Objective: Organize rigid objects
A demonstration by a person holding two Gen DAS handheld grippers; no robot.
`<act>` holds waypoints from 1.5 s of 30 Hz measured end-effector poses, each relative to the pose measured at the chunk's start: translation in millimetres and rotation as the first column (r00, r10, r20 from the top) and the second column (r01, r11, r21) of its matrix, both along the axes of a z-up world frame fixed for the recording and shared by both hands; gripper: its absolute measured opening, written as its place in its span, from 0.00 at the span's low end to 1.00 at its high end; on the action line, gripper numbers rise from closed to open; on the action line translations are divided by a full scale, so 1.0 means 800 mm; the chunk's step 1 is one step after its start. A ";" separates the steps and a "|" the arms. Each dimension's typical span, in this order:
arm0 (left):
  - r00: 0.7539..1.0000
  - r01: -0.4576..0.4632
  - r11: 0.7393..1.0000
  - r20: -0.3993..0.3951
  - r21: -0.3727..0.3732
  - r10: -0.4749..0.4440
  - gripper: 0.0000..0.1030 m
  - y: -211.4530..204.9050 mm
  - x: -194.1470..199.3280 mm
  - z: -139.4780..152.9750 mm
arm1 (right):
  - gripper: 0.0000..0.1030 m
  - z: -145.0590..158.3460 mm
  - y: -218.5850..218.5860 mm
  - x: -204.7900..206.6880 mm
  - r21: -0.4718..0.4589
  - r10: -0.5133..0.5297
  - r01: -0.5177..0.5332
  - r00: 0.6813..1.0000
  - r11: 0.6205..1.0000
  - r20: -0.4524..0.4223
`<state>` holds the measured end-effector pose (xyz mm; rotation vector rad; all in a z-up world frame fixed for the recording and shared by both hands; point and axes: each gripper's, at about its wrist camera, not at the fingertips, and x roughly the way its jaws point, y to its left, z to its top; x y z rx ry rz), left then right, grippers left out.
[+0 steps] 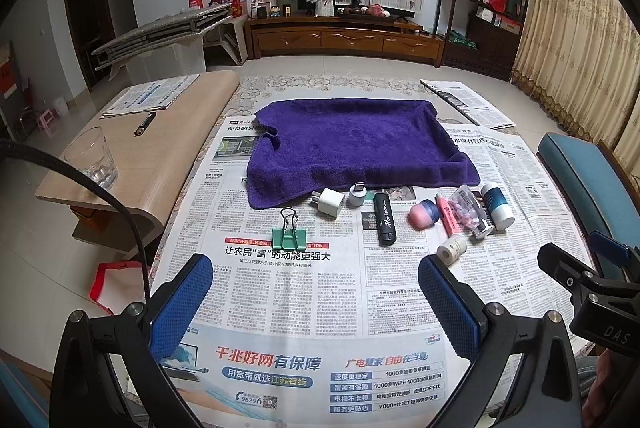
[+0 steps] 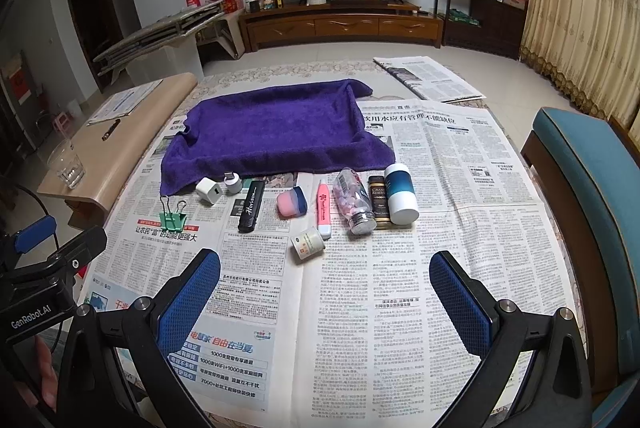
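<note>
A row of small objects lies on newspaper in front of a purple towel [image 1: 352,144] [image 2: 272,136]: a green binder clip [image 1: 289,232] [image 2: 173,218], a white charger plug [image 1: 331,203] [image 2: 209,190], a small white adapter [image 1: 357,194] [image 2: 233,183], a black "Horizon" stick [image 1: 385,219] [image 2: 251,207], a pink-and-blue case [image 1: 422,213] [image 2: 291,202], a pink tube [image 1: 447,216] [image 2: 323,208], a clear pill bottle [image 1: 470,211] [image 2: 355,201], a dark jar [image 2: 378,202], a white-and-blue bottle [image 1: 497,206] [image 2: 400,193] and a small white jar [image 1: 451,249] [image 2: 307,243]. My left gripper [image 1: 316,304] and right gripper [image 2: 326,304] are both open, empty, short of the row.
A low wooden bench [image 1: 160,164] [image 2: 120,148] on the left carries a glass [image 1: 93,158] [image 2: 67,164], a pen [image 1: 145,124] and papers. A teal chair [image 1: 584,172] [image 2: 584,188] stands at the right. A folded newspaper [image 2: 428,78] lies behind. The other gripper's body [image 1: 592,292] [image 2: 36,292] shows at each frame's edge.
</note>
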<state>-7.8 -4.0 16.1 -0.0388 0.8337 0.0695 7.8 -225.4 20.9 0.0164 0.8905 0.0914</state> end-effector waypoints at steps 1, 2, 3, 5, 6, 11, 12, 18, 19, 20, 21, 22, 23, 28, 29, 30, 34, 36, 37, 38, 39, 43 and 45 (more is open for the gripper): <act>1.000 0.000 1.000 0.000 -0.001 0.000 1.00 0.000 0.000 0.000 | 1.00 0.000 0.000 0.000 0.000 0.001 -0.001 1.000 1.000 0.000; 1.000 -0.001 1.000 0.000 -0.002 0.001 1.00 0.001 0.000 0.001 | 1.00 0.001 -0.001 -0.001 -0.001 0.000 0.000 1.000 1.000 0.001; 1.000 0.000 1.000 0.001 -0.002 0.000 1.00 0.000 0.000 0.000 | 1.00 0.001 -0.001 -0.001 -0.001 0.000 0.000 1.000 1.000 0.002; 1.000 -0.001 1.000 0.002 0.000 0.001 1.00 0.000 -0.001 0.001 | 1.00 0.001 -0.002 -0.001 0.001 0.000 0.000 1.000 1.000 0.000; 1.000 -0.002 1.000 0.002 0.002 0.002 1.00 0.001 -0.001 0.002 | 1.00 0.001 -0.003 -0.001 0.002 -0.001 0.001 1.000 1.000 -0.001; 1.000 -0.007 1.000 0.007 0.005 0.007 1.00 0.005 0.001 0.002 | 1.00 -0.003 -0.012 0.002 0.009 -0.007 0.007 1.000 1.000 -0.005; 1.000 -0.008 1.000 0.009 0.001 0.008 1.00 0.007 0.002 0.002 | 1.00 -0.003 -0.014 0.002 0.014 -0.007 0.007 1.000 1.000 -0.007; 1.000 -0.018 1.000 -0.003 0.012 0.018 1.00 0.012 0.019 -0.010 | 1.00 -0.014 -0.027 0.013 0.029 -0.004 0.005 1.000 1.000 -0.022; 1.000 -0.020 1.000 -0.004 0.024 0.020 1.00 0.014 0.023 -0.012 | 1.00 -0.016 -0.030 0.016 0.024 -0.005 0.006 1.000 1.000 -0.024; 1.000 -0.022 0.999 -0.006 0.036 0.022 1.00 0.014 0.026 -0.015 | 1.00 -0.020 -0.032 0.020 0.016 -0.006 0.006 1.000 1.000 -0.027; 1.000 -0.023 0.999 -0.006 0.048 0.023 1.00 0.015 0.031 -0.017 | 1.00 -0.023 -0.033 0.024 0.012 -0.005 0.005 0.999 1.000 -0.031; 1.000 -0.021 0.998 -0.007 0.060 0.021 1.00 0.016 0.036 -0.021 | 1.00 -0.026 -0.035 0.029 0.008 -0.004 0.005 0.999 1.000 -0.037; 1.000 -0.021 0.997 -0.010 0.069 0.022 1.00 0.018 0.040 -0.025 | 0.99 -0.031 -0.038 0.035 0.005 -0.004 0.004 0.999 1.000 -0.047; 1.000 -0.006 0.997 -0.028 0.075 0.008 1.00 0.038 0.067 -0.054 | 0.98 -0.044 -0.047 0.060 0.018 0.002 -0.001 0.998 1.000 -0.065; 0.999 -0.005 0.997 -0.032 0.080 0.008 1.00 0.042 0.071 -0.061 | 0.98 -0.046 -0.048 0.063 0.024 0.005 -0.004 0.998 1.000 -0.064; 0.999 -0.003 0.996 -0.042 0.085 0.007 1.00 0.046 0.077 -0.070 | 0.98 -0.048 -0.049 0.067 0.027 0.007 -0.006 0.998 1.000 -0.064; 0.997 0.002 0.998 -0.080 0.056 0.002 1.00 0.055 0.096 -0.101 | 0.97 -0.060 -0.055 0.089 0.003 0.021 -0.021 0.997 1.000 -0.071; 0.994 -0.007 0.999 -0.105 0.037 0.011 1.00 0.057 0.109 -0.121 | 0.97 -0.066 -0.059 0.103 -0.028 0.026 -0.028 0.996 0.999 -0.080; 0.993 -0.011 0.999 -0.115 0.034 0.015 0.99 0.056 0.113 -0.129 | 0.97 -0.069 -0.061 0.110 -0.040 0.026 -0.030 0.996 0.999 -0.083; 0.992 -0.015 0.999 -0.127 0.032 0.019 0.96 0.055 0.119 -0.138 | 0.96 -0.073 -0.066 0.116 -0.047 0.026 -0.029 0.996 0.998 -0.082; 0.991 -0.018 0.999 -0.134 0.031 0.022 0.95 0.053 0.124 -0.147 | 0.96 -0.076 -0.070 0.121 -0.047 0.023 -0.026 0.996 0.999 -0.081; 0.988 -0.015 0.998 -0.155 0.059 0.024 0.93 0.046 0.134 -0.172 | 0.96 -0.095 -0.098 0.138 -0.010 -0.006 0.005 0.996 1.000 -0.092; 0.986 -0.010 0.997 -0.163 0.071 0.021 0.88 0.043 0.136 -0.181 | 0.94 -0.107 -0.109 0.143 -0.006 -0.018 0.017 0.994 1.000 -0.104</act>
